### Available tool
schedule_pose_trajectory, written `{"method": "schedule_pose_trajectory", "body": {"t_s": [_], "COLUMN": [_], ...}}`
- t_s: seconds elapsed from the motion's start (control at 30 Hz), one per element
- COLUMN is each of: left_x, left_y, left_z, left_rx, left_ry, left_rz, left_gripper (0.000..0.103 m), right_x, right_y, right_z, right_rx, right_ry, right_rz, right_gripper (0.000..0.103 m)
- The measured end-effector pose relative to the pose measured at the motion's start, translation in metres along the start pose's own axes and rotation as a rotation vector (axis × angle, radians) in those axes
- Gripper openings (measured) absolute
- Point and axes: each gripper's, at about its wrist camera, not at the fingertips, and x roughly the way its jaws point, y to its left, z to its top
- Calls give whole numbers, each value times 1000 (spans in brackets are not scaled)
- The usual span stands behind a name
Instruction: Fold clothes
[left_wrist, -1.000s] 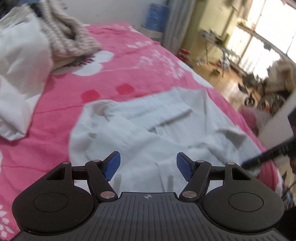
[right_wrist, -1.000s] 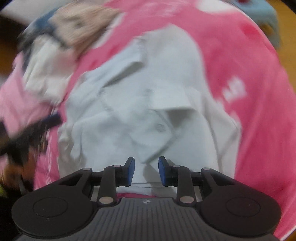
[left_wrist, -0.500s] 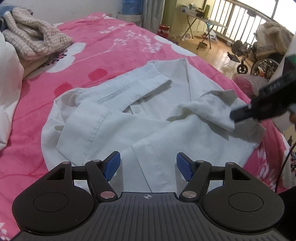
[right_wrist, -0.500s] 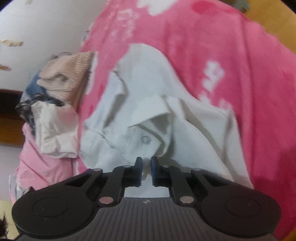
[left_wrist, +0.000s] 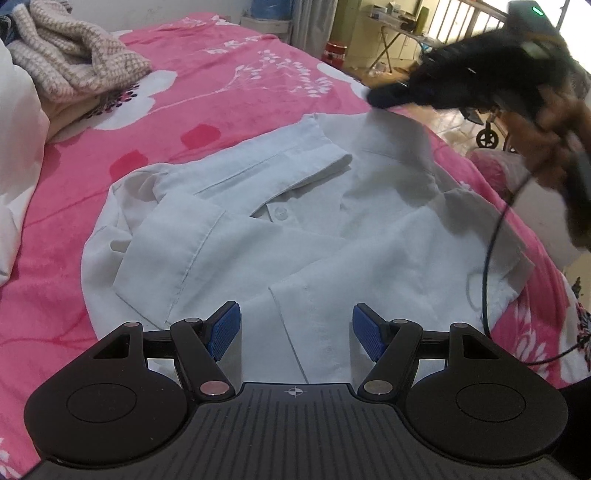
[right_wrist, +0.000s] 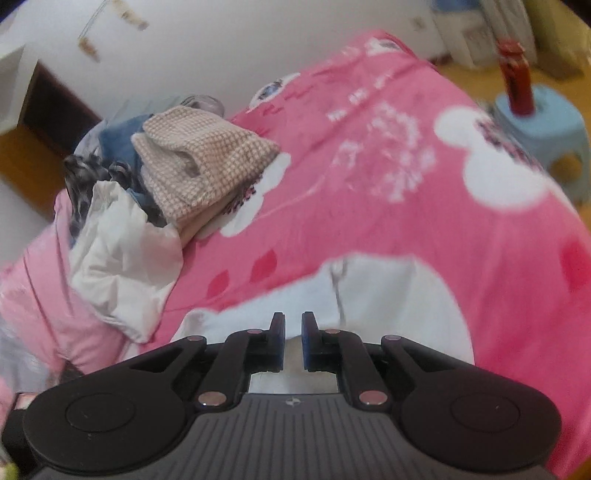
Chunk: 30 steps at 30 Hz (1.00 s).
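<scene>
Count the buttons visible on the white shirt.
1: a single button shows on the white shirt, just below the folded cuff at its centre. Others may be hidden under the folds.

A: What's the garment?
B: White button shirt (left_wrist: 295, 229), lying mostly flat, front up, on the pink floral blanket.
A: State?
B: Partly folded. Left sleeve (left_wrist: 173, 254) lies across the chest, collar (left_wrist: 280, 166) at the far end, one button (left_wrist: 279, 213) visible. Wrinkled on the right side.
</scene>
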Motion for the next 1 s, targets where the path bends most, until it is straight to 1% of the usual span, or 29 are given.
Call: {"method": "schedule_pose_trajectory", "body": {"t_s": [0.07,0.17,0.23,0.33,0.4,0.63,0.7,0.77,0.8,0.9,1.0], "left_x": [1,2,3,6,9,13,11,7,4,-13,-34], "left_y": [-1,1,2,7,10,18,19,21,22,32,47], "left_z": [0,0,0,1,1,1,1,0,0,-3,-9], "left_rx": [5,0,-6,-20,-30,-54,-63,-75,-82,-120,-147], "left_ry": [4,8,13,23,33,51,49,41,34,4,-20], "left_rz": [-2,-8,-14,-16,-11,-5,-3,-2,-1,-25,-22], "left_gripper": [68,68,68,67,68,68,67,68,68,68,68], "right_x": [4,-3,-13,-24,-25,18,29,31,28,10,-16], "right_y": [1,-3,-6,-10,-12,-33,-47,-61,-63,-57,-39], "right_z": [10,20,19,9,-2,-27,-29,-30,-30,-31,-33], "right_rx": [-28,-10,4,15,26,109,167,263,286,260,165], "right_ry": [-24,-74,-85,-45,6,118,125,123,116,86,37], "right_rz": [-24,-13,6,0,-8,-44,-70,-42,-27,2,38], "right_gripper": [12,13,13,14,14,14,14,13,14,14,15]}}
